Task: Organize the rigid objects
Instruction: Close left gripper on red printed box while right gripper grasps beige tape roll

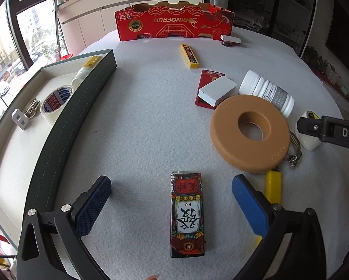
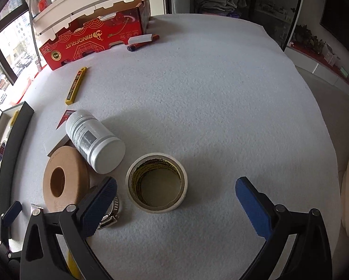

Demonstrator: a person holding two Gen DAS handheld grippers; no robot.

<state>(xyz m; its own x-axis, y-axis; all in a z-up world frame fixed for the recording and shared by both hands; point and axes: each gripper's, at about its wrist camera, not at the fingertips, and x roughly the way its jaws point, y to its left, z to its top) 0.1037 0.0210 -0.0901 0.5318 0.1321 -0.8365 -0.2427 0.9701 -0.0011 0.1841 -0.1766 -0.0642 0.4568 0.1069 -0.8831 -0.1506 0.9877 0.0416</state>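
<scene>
Soft daylight from the left windows [image 1: 22, 46], faint shadows, sharp focus, strong fisheye bending with dark corners.

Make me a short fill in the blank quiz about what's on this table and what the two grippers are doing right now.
1. The left gripper is open around a decorated ____ lying on the table.
2. The right gripper is open, with a roll of ____ between its fingers.
3. The white bottle lies on its ____, touching the tan ring.
4. The dark tray already holds a tape roll, a squeeze bottle, a metal plate and a hose ____.

Missing words: box; tape; side; clamp
</scene>
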